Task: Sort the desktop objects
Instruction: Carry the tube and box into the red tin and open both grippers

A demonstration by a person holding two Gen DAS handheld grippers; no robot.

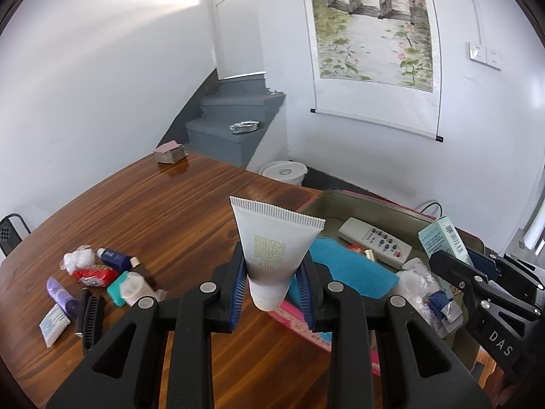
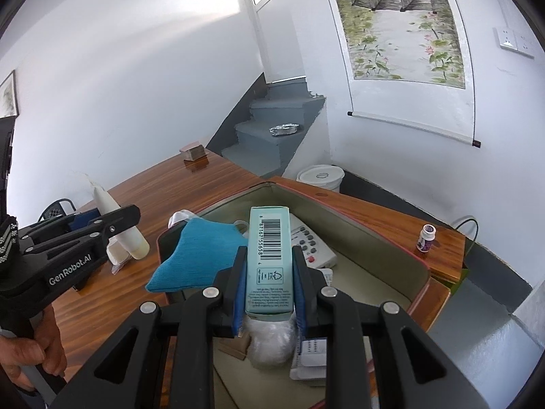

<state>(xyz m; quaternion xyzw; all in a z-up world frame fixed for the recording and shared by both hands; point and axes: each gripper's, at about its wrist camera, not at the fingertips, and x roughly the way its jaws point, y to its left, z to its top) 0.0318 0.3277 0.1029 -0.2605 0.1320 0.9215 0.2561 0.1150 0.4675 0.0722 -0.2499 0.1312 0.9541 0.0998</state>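
Note:
My left gripper (image 1: 270,293) is shut on a white tube (image 1: 272,252) with a leaf logo, held upright above the table beside the bin's left edge. My right gripper (image 2: 269,298) is shut on a pale teal carton (image 2: 269,255) with a barcode, held over the olive storage bin (image 2: 385,248). In the bin lie a blue cloth (image 2: 194,259), a white remote (image 2: 311,242), a clear wrapped bundle (image 2: 272,344) and a blister pack (image 2: 311,358). The right gripper with its carton (image 1: 442,242) also shows in the left wrist view, and the left gripper with its tube (image 2: 119,225) in the right wrist view.
Small toiletries lie on the wooden table (image 1: 163,211) at the left: a purple tube (image 1: 63,296), a navy bottle (image 1: 115,259), a red packet (image 1: 95,276), a black comb (image 1: 92,317), a sachet (image 1: 52,323). A card stack (image 1: 169,151) sits far back. A small purple bottle (image 2: 425,237) stands right of the bin.

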